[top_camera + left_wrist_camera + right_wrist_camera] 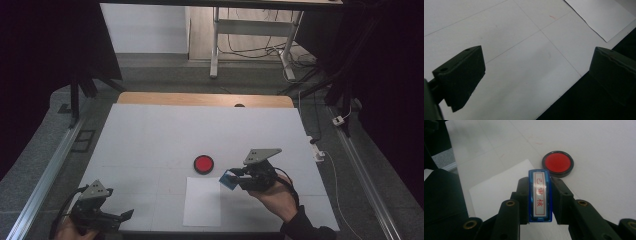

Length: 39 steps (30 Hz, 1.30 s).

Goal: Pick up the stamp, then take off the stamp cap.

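My right gripper (231,179) is shut on a blue stamp (540,195) with red characters on its white label; in the high view the blue stamp (229,179) hangs just above the right edge of a white paper sheet (202,201). A round red ink pad (203,163) in a black case lies on the table just beyond the sheet; the right gripper view shows the ink pad (557,163) ahead and slightly right of the stamp. My left gripper (129,214) rests at the table's front left corner, its jaws wide apart with nothing between them.
A white table top (165,135) with thin grid lines fills the work area, with a wooden edge (200,98) at the back. Metal rails (47,175) run along both sides. A desk frame and cables (260,45) stand on the floor behind.
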Motion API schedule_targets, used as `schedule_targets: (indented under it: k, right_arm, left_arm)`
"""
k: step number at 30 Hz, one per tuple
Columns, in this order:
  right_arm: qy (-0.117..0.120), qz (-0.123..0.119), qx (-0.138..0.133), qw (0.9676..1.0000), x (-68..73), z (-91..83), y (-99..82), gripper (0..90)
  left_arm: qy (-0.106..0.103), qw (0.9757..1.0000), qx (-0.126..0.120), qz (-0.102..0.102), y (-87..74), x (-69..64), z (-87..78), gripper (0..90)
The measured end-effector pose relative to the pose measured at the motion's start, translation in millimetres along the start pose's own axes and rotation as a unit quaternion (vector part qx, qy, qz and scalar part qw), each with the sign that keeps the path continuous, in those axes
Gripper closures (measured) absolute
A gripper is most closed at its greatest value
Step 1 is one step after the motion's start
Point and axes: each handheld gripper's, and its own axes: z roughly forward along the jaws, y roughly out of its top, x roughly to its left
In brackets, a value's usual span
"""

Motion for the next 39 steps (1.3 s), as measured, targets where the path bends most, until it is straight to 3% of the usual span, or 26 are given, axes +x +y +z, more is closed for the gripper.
schedule_targets:
  k: [19, 33, 39]
  right_arm:
    - [0.035, -0.040, -0.009, 0.9985, 30.9, 8.6, 9.7, 70.5]
    - [0.033, -0.042, -0.011, 0.9985, 29.6, 7.6, 8.3, 70.5]
    - [0.034, -0.041, -0.016, 0.9984, 29.7, 5.0, 8.9, 70.5]
  left_arm:
    - [0.000, 1.0000, 0.002, 0.001, 0.3, 0.1, 0.6, 0.7]
    - [0.003, 1.0000, -0.001, 0.008, 0.2, -2.1, -1.0, 0.7]
    - [0.000, 0.9996, -0.012, 0.027, 3.2, -5.4, -2.1, 0.0]
